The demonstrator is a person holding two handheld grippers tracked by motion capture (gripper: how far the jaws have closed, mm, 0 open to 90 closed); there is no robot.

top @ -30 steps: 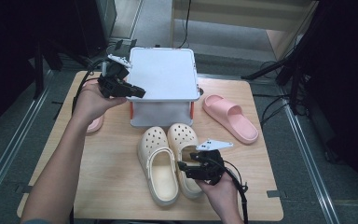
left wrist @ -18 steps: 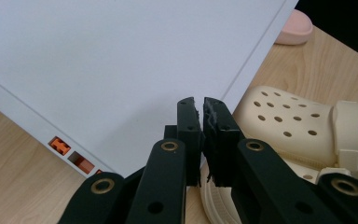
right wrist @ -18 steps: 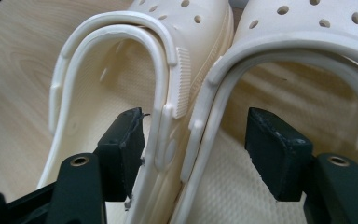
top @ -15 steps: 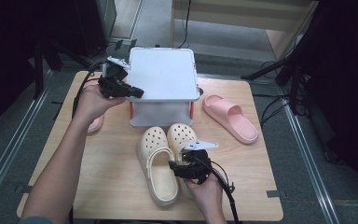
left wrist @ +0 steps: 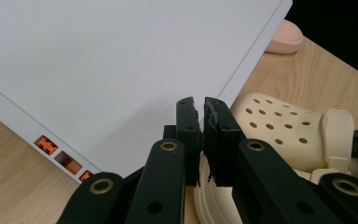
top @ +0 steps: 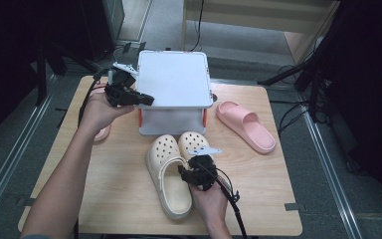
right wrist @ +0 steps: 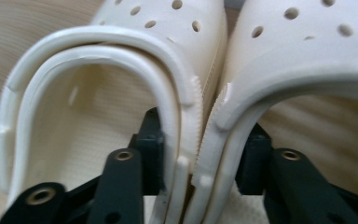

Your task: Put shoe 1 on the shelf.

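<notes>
High view, table: a pale wooden top (top: pixel 124 199) with visible grain and rounded corners.
High view, box: a white plastic box (top: pixel 174 79) with a smooth, flat, square lid and orange latches sits at the far middle of the table.
High view, clogs: two cream foam clogs (top: pixel 171 174) with perforated toes lie side by side just in front of the box, toes toward it.
High view, slides: one pink slide (top: pixel 246 126) lies to the right of the box; another pink slide (top: pixel 101 133) peeks out beside the person's left wrist.
High view, left gripper (top: pixel 146 99): held at the box lid's left edge.
High view, right gripper (top: pixel 185 173): set down into the clogs' heel ends.
Left gripper view, jaws: the black pads are pressed together with nothing between them, hovering over the lid's matte white surface near its corner.
Left gripper view, extras: orange latch slots under the lid rim, and the clog's round holes and strap rivet, detail too small from above.
Right gripper view, jaws: they have just been closing, one jaw inside each clog, with the two touching inner walls between them; whether the pads press yet cannot be told.
Right gripper view, texture: serrated ridges along the clogs' rims and smooth curved heel straps.
</notes>
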